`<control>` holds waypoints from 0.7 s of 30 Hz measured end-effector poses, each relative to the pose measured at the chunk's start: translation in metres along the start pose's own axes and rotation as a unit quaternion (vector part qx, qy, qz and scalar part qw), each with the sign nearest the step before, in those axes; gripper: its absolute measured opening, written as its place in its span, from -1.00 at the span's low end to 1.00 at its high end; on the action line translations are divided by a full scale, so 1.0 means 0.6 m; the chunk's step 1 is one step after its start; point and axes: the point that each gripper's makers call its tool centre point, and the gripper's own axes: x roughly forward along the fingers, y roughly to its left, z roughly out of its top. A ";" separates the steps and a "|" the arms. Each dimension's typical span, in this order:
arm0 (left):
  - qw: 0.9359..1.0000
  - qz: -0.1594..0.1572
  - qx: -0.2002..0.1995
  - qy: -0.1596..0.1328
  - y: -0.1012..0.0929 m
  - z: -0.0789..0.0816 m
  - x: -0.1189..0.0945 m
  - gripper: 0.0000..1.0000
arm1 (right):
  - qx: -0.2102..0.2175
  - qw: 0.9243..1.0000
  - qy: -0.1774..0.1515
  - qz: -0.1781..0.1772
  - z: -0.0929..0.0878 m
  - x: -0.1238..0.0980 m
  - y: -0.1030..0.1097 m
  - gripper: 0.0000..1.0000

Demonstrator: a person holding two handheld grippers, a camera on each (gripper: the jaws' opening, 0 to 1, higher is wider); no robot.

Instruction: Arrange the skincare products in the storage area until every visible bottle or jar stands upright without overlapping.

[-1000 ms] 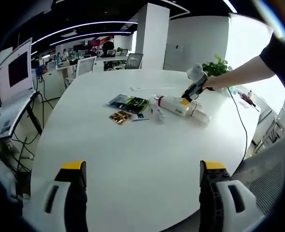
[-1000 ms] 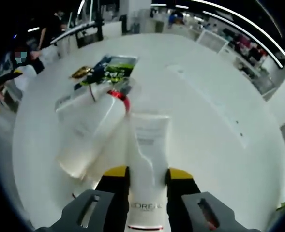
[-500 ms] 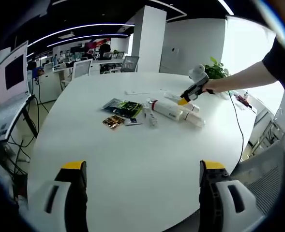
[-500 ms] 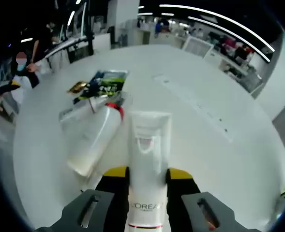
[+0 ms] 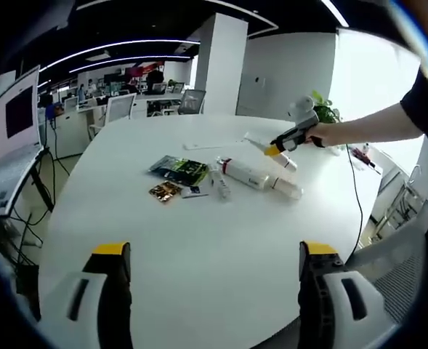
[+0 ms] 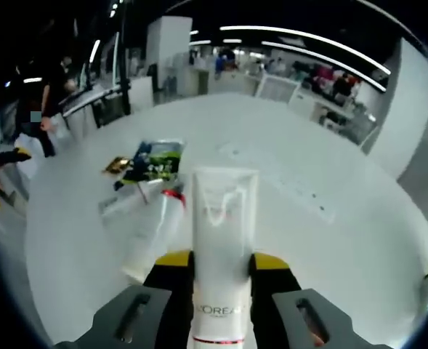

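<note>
- My right gripper point(image 6: 214, 267) has its fingers clamped on a white tube point(image 6: 222, 240), gripping it near the cap end; "L'OREAL" reads just above the cap.
- Tube is lifted off the white worktop point(image 6: 330, 276), crimped end pointing away from me.
- In the left gripper view the right gripper point(image 5: 273, 150) sits at the far side with the tube point(image 5: 256, 143) sticking out toward the middle of the worktop point(image 5: 199, 240), held above the surface.
- My left gripper point(image 5: 208, 254) has its fingers spread wide apart with nothing between them, hanging over the near edge of the worktop, well apart from the products.
- White bottle point(image 6: 153, 243) with a red collar lies on its side just left of the held tube in the right gripper view; same bottle point(image 5: 246, 174) in the left gripper view.
- A smaller clear-white tube point(image 5: 218, 182) lies flat just beside the bottle's collar end.
- Green-and-dark sachet pack point(image 5: 179, 169) lies flat beyond that, a gold sachet point(image 5: 163, 191) near it.
- Another white tube point(image 5: 288, 187) lies flat at the bottle's other end.
- Nothing stands upright on the worktop.
</note>
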 end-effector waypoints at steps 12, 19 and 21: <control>0.999 -0.017 0.028 -0.010 -0.027 0.018 0.000 0.86 | 0.027 0.997 -0.074 0.003 0.051 -0.055 0.050 -0.59; 0.998 -0.025 0.057 -0.019 -0.049 0.037 -0.003 0.87 | 0.050 0.991 -0.124 -0.001 0.086 -0.107 0.081 -0.59; 0.998 -0.032 0.058 -0.024 -0.058 0.043 -0.002 0.88 | 0.053 0.989 -0.140 -0.003 0.097 -0.120 0.091 -0.59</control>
